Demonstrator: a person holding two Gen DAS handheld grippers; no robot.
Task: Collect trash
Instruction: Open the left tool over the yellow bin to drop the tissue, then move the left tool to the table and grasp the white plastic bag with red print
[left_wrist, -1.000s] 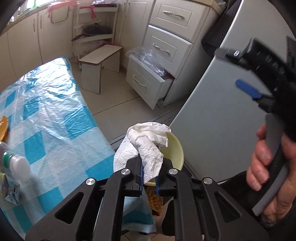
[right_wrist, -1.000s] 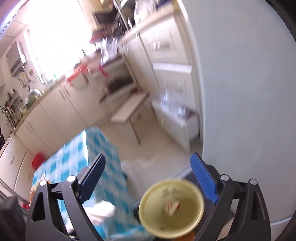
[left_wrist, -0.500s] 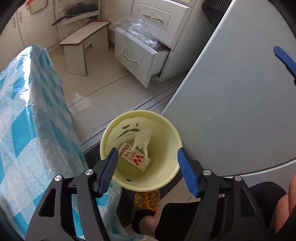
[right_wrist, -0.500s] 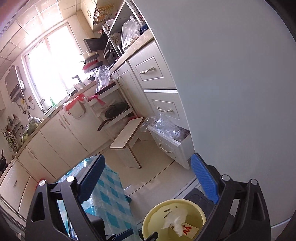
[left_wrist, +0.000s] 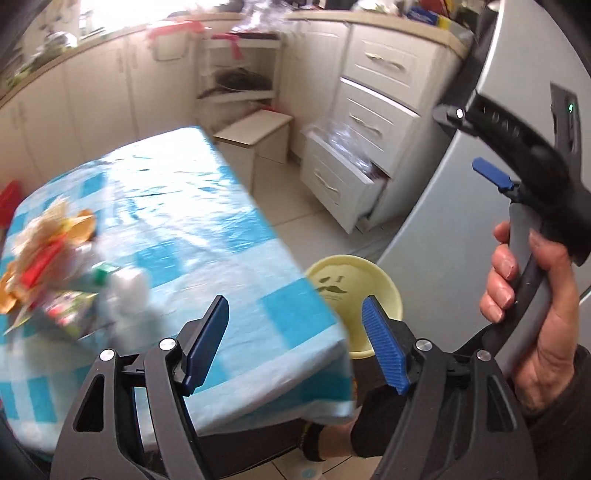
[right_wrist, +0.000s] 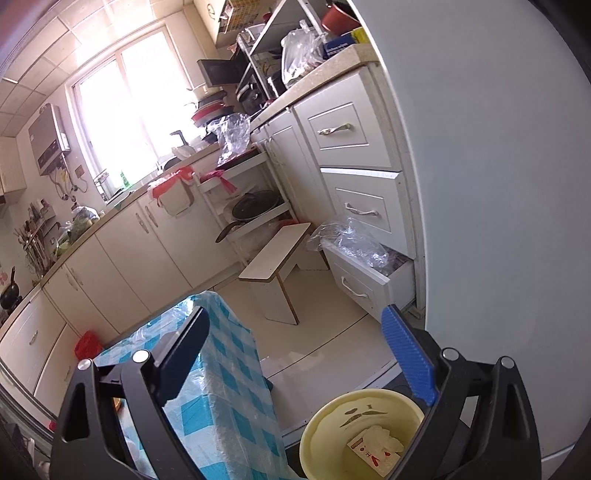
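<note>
My left hand-held gripper (left_wrist: 293, 343) stood wide and empty, its jaws having just opened; the paper towel it pinched a second earlier had dropped into the yellow bin (right_wrist: 364, 428), where it lay with a small carton. My right hand-held gripper (right_wrist: 295, 362) was also wide, holding nothing, above the bin at 5 o'clock. Farther, at 9 o'clock in the left view, blurred trash (left_wrist: 62, 266) remained on the checked surface (left_wrist: 192, 221), presumably the next target.

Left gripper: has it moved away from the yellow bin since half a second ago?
Yes. The left gripper, jaws just opened and empty, has swung from over the yellow bin toward the checked table and its remaining trash.
</note>
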